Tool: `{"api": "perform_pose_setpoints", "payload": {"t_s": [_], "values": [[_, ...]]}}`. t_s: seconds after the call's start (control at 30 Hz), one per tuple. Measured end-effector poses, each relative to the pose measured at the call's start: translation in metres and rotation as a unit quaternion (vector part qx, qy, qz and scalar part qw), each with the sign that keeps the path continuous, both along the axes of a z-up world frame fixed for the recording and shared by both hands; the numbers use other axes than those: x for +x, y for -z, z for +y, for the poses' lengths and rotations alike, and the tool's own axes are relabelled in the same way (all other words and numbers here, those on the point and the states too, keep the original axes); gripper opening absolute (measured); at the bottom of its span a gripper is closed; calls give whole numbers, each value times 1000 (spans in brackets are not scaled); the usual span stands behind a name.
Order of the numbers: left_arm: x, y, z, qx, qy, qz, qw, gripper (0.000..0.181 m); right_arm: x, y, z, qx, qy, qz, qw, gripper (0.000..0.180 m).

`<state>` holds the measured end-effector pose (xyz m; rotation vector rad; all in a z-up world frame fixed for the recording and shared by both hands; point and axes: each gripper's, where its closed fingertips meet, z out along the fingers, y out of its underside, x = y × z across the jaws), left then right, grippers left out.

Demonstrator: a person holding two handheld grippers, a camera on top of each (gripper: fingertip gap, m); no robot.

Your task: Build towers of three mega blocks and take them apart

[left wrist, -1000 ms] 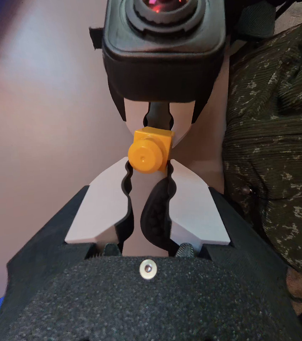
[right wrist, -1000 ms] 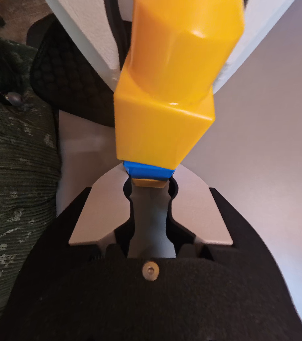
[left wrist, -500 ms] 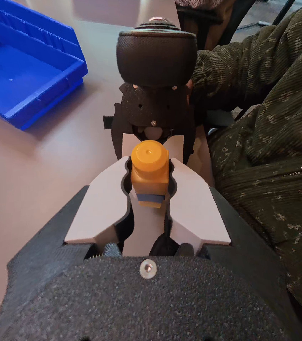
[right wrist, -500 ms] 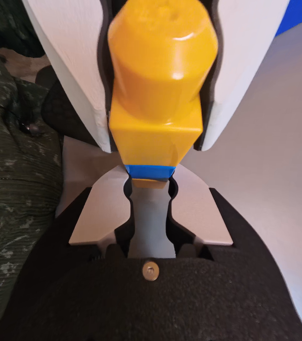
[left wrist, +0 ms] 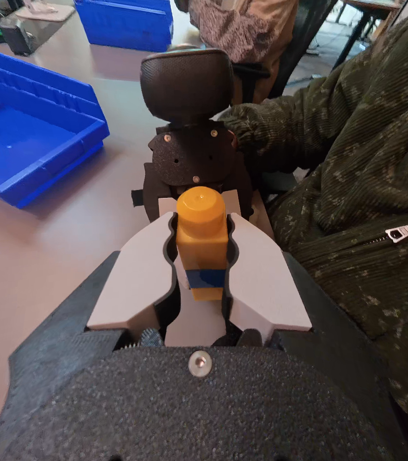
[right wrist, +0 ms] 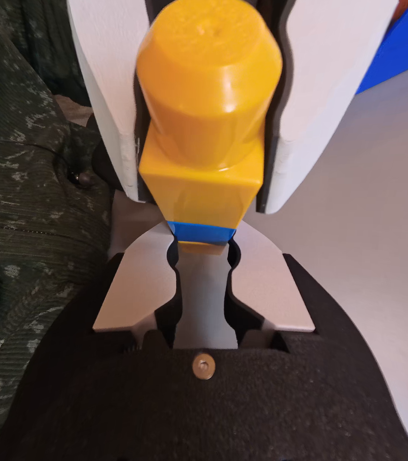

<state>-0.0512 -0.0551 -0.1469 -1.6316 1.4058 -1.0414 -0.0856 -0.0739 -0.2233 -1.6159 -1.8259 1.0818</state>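
A tower of three mega blocks is held between my two grippers, which face each other. It has an orange top block, a blue middle block and an orange bottom block. My left gripper is shut on the orange top block. The right gripper's black body shows beyond it. In the right wrist view my right gripper is shut on the blue block, with the orange bottom block just behind its tips. The left gripper's white fingers clamp the orange top block.
A blue bin sits on the grey table to the left, with a second blue bin and black devices farther back. A person's green sleeve fills the right side. Another person stands behind. Left tips to right tips: about 8 centimetres.
My left gripper has swung from looking down at the tower's stud to a lower angle and moved forward, so the top orange block now sits between its fingers. My right gripper keeps its hold.
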Motion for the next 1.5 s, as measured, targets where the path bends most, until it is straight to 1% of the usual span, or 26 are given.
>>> {"api": "perform_pose_setpoints", "payload": {"t_s": [0.1,0.27,0.57,0.67,0.7,0.73,0.8,0.87,0.9,0.93,1.0,1.13,1.17,1.2,1.23,1.3,1.4,1.5], "values": [[2,-2,7,21,-38,-40,998,37,0,0,7,2,13,2,1000,36],[1,1,8,35,-58,-65,996,37,0,4,6,-3,12,-1,1000,36],[-1,5,9,42,-71,-82,993,38,-2,8,6,-8,10,-5,1000,36],[-3,2,11,35,-75,-104,991,38,-3,6,6,-23,7,0,1000,36],[-5,2,14,40,-81,-107,990,54,-3,4,8,-25,9,8,1000,36],[-6,4,13,33,-73,-105,991,63,-2,1,12,-21,14,18,1000,36],[-9,11,9,13,-54,-101,993,59,2,-6,24,-7,28,46,998,36],[-11,33,14,30,-61,-53,996,59,4,-20,32,-8,38,95,995,37],[-11,43,16,28,-62,-40,997,62,5,-28,35,-11,39,121,992,37],[-10,48,16,18,-62,-41,997,60,5,-34,35,-14,35,141,989,37],[-6,53,16,1,-61,-47,997,55,4,-41,33,-11,33,165,986,37],[-8,53,17,11,-61,-34,998,53,4,-42,34,-4,33,174,984,36],[-9,53,17,12,-61,-34,998,50,4,-43,34,-6,33,175,984,36],[-12,54,19,18,-64,-30,997,37,5,-45,34,-11,32,179,983,37],[-15,55,21,23,-66,-28,997,37,6,-51,35,-22,35,194,980,43],[-19,55,21,18,-68,-29,997,37,11,-64,39,-33,41,219,974,43],[-20,52,22,23,-71,-29,997,37,22,-82,50,-11,66,248,966,51],[-20,57,23,20,-72,-21,997,37,35,-103,67,27,108,267,957,66]]}}
